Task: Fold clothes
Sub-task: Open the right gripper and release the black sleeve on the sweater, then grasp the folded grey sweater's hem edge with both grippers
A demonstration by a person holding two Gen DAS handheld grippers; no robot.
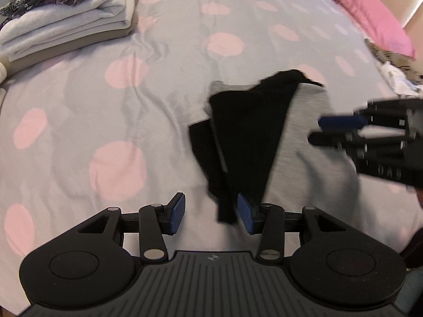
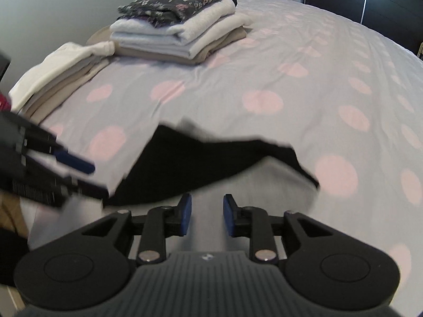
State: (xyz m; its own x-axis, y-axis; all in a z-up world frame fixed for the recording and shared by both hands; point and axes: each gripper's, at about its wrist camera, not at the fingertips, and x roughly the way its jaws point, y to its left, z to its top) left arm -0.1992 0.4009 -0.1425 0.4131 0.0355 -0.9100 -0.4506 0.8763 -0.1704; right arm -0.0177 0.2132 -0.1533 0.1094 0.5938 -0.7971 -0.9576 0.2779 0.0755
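Observation:
A grey and black garment (image 1: 246, 137) lies partly folded on the bed, its black part draped over the grey part (image 1: 304, 121). My left gripper (image 1: 211, 215) hovers at its near edge, open; a black strip of the cloth lies beside the right pad (image 1: 247, 218), unpinched. The right gripper (image 1: 321, 130) comes in from the right over the grey part. In the right wrist view, the right gripper (image 2: 207, 215) is open above grey fabric (image 2: 251, 182), with the black part (image 2: 198, 163) just beyond. The left gripper (image 2: 91, 174) shows blurred at the left.
The bedspread (image 2: 264, 66) is pale lilac with pink dots. A stack of folded clothes (image 2: 179, 31) topped by a dark floral piece sits at the far corner, with a lower cream stack (image 2: 60, 76) beside it. A pink pillow (image 1: 370, 13) and unfolded clothes (image 1: 391, 63) lie far right.

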